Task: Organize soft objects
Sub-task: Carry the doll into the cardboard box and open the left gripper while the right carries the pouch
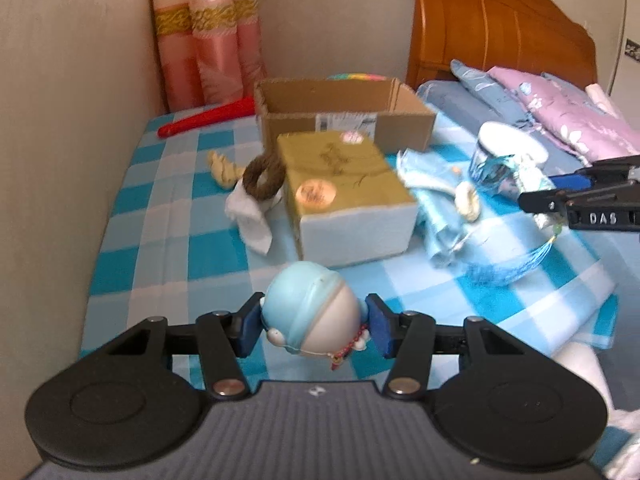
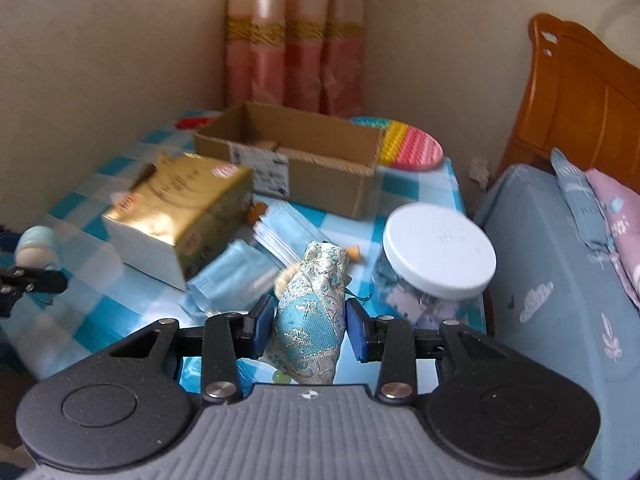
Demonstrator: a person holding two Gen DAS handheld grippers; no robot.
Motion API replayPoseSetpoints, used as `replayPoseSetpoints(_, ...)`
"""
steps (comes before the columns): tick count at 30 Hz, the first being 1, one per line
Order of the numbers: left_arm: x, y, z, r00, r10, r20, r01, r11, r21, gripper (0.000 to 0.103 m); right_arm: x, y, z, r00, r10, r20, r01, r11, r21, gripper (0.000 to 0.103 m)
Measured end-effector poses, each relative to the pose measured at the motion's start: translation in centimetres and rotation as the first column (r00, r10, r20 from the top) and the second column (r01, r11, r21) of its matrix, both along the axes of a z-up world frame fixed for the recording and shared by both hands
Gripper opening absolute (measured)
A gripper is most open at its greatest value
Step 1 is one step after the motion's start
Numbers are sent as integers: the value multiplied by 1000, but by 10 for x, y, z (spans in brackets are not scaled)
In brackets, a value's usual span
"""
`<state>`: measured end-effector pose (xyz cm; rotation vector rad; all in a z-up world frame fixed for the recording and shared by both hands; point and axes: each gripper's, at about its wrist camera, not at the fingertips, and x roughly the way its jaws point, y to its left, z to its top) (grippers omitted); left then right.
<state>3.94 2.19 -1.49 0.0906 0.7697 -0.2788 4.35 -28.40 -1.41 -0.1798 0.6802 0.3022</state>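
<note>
- So, the job looks like it has only just started: the cardboard box (image 2: 320, 160) looks almost bare inside, with only something flat and brown on its floor, which I cannot make out.
- The left gripper (image 1: 316, 330) has its blue fingers (image 1: 250, 330) pressed on both sides of a small round toy (image 1: 316, 312) with a light blue cap and a bead string. The toy is off the bench (image 1: 168, 248).
- The right gripper (image 2: 310, 326) has its fingers (image 2: 260, 330) shut on a shiny blue cloth pouch (image 2: 312, 320). The pouch stands up between them, and its top pokes out above the fingers.
- I think both soft things are on their way to the cardboard box, which sits open at the back of the bench, well apart from both hands.
- Lots is left on the checked cloth: a pile of blue face masks (image 2: 248, 268), a brown rope ring (image 1: 264, 178) next to a white rag (image 1: 252, 216), and a twisted cream rope toy (image 1: 222, 168).
- A gold box (image 1: 348, 196) sits right in front of the cardboard box, so the hands may need to go over it.
- A jar with a white lid (image 2: 438, 256) stands near the right side. It looks hard, so maybe it stays.
</note>
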Motion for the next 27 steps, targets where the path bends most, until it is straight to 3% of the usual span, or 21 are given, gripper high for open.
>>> replayPoseSetpoints(6, 22, -14, 38, 996, -59, 67, 59, 998, 0, 53, 0, -3, 25, 998, 55, 43, -55, 998, 5, 44)
replayPoseSetpoints(14, 89, -47, 71, 980, -144, 140, 142, 989, 28, 53, 10, -11, 48, 994, 79, 71, -82, 996, 46, 44)
replayPoseSetpoints(20, 163, -63, 81, 979, -149, 140, 142, 988, 60, 53, 22, -18, 59, 994, 74, 77, -80, 995, 67, 44)
replayPoseSetpoints(27, 227, -70, 73, 988, -113, 109, 104, 991, 81, 56, 27, -21, 66, 994, 59, 93, -64, 997, 51, 44)
